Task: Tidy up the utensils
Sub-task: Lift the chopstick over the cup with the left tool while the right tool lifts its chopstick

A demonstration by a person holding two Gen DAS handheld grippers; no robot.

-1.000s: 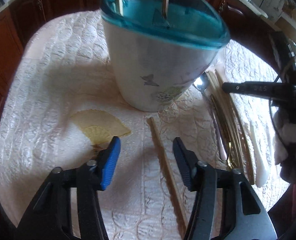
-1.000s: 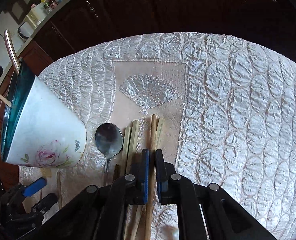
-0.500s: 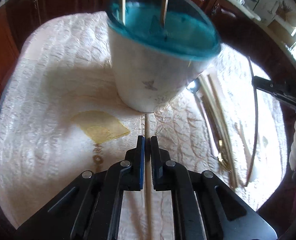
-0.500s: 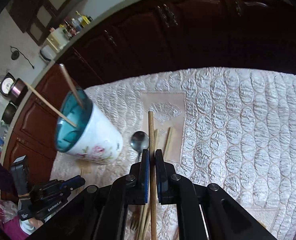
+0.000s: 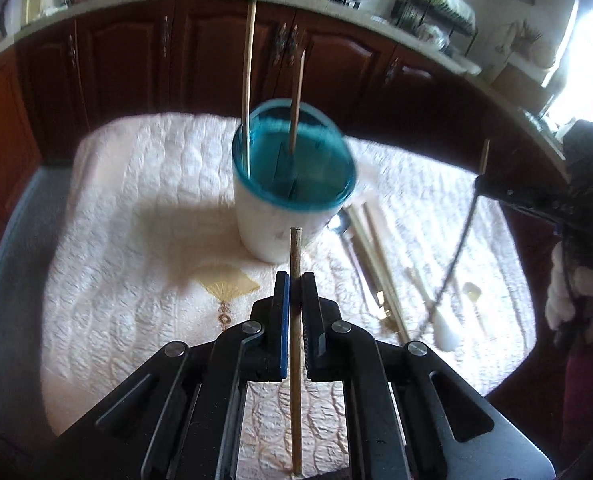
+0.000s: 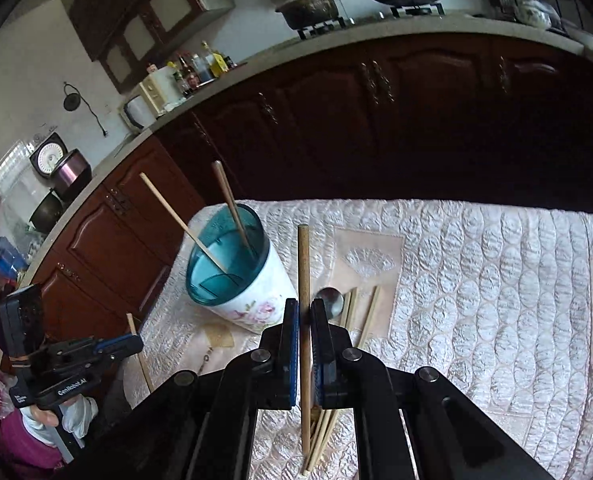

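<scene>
Both claws pinch one chopstick each: left claw, right claw. Risk: sticks collide over the cup, or one tips it

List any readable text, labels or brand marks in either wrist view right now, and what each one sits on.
"GenRobot.AI": white lettering on the side of the left gripper, seen from the right wrist view; the last letters are cut off by glare.
Bottle labels on the kitchen counter: too small to read.
The cup shows only a rose print.
</scene>
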